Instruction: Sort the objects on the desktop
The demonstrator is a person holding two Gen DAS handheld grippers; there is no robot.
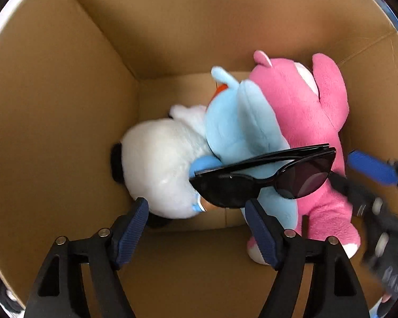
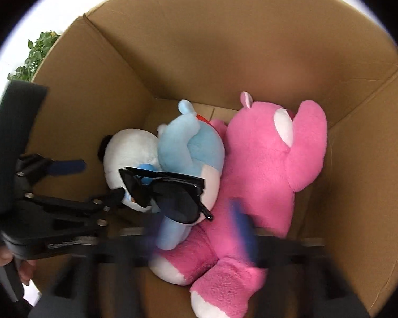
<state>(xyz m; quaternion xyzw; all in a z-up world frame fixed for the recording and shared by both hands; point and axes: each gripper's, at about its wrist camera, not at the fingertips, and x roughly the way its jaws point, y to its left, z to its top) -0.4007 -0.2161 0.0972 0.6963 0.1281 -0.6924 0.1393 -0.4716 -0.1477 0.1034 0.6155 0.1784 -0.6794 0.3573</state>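
Sunglasses (image 1: 265,179), black plastic and folded, lie across the blue plush toy (image 1: 241,132) inside the brown cardboard box (image 1: 66,106), long axis crosswise, just ahead of the left gripper (image 1: 196,228), jaws apart; the blurred right gripper's (image 2: 199,228) state is unclear.

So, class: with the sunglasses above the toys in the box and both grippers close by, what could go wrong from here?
1. The sunglasses seem to be loose over the blue toy and pink toy; they may slide down between them.
2. The open left gripper sits right at the frame, so a finger could knock or scratch a lens.
3. The right gripper is blurred, apparently moving fast in the tight box; it could strike the glasses or the wall.
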